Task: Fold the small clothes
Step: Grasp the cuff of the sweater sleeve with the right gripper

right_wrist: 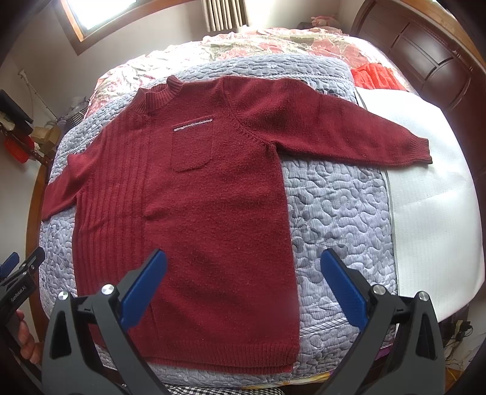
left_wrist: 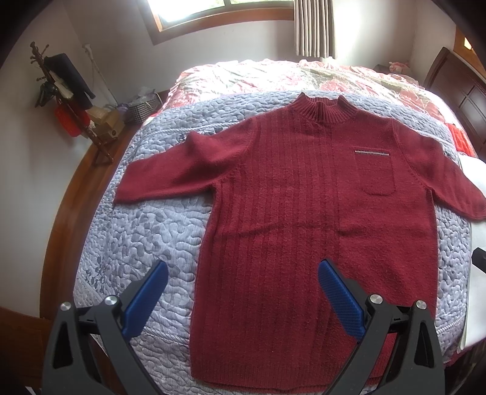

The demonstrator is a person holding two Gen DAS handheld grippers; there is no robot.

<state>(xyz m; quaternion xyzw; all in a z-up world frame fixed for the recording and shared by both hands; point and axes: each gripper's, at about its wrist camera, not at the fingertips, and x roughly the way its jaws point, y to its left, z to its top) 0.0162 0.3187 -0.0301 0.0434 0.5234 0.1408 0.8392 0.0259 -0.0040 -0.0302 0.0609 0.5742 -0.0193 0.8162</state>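
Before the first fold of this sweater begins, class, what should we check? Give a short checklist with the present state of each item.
1. Sweater lies flat, front up, on the quilt: ok.
2. Both sleeves spread out to the sides, left sleeve, right sleeve: ok.
3. Left tool open and holding nothing: ok.
4. Right tool open and holding nothing: ok.
5. Nothing lying on the sweater: ok.
6. Back of the sweater smooth underneath: cannot tell.

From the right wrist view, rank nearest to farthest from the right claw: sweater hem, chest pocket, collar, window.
1. Sweater hem: just below the right claw, slightly left.
2. Chest pocket: mid-sweater, left of centre.
3. Collar: sweater's far end, left.
4. Window: back wall, upper left.
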